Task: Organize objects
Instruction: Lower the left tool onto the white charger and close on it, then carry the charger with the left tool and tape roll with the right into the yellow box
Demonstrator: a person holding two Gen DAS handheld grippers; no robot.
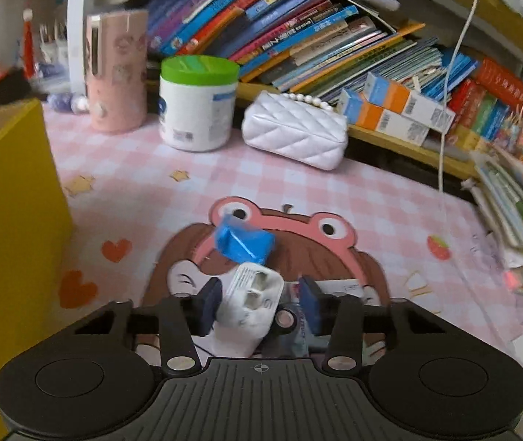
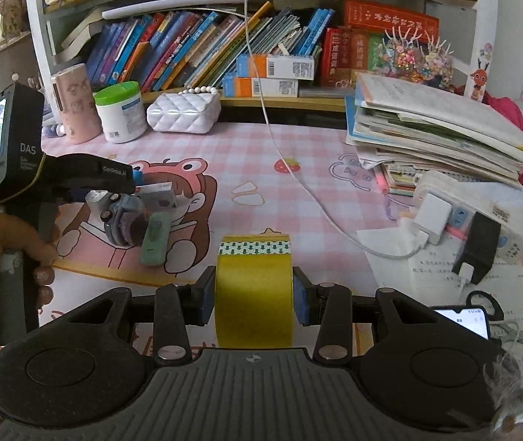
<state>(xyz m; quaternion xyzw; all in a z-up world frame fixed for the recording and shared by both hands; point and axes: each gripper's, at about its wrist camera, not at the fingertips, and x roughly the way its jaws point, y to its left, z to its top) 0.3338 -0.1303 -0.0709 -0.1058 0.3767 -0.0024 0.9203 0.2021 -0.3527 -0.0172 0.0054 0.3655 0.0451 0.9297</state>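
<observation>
Yellow tape roll sits clamped across its flat sides in the right hand-held gripper above the worktop; light, stiff, likely slippery. The left hand-held gripper brackets a white plug adapter; whether its pads press it, I cannot tell.

Between your left gripper's fingers sits the charger block, with a small box just beyond the fingertips. Far ahead, left to right: tumbler, tub, quilted purse, all before the bookshelf. Between your right gripper's fingers stands the tape roll. Left of those fingers lie a toy car and remote; right, a power strip and phone.
</observation>
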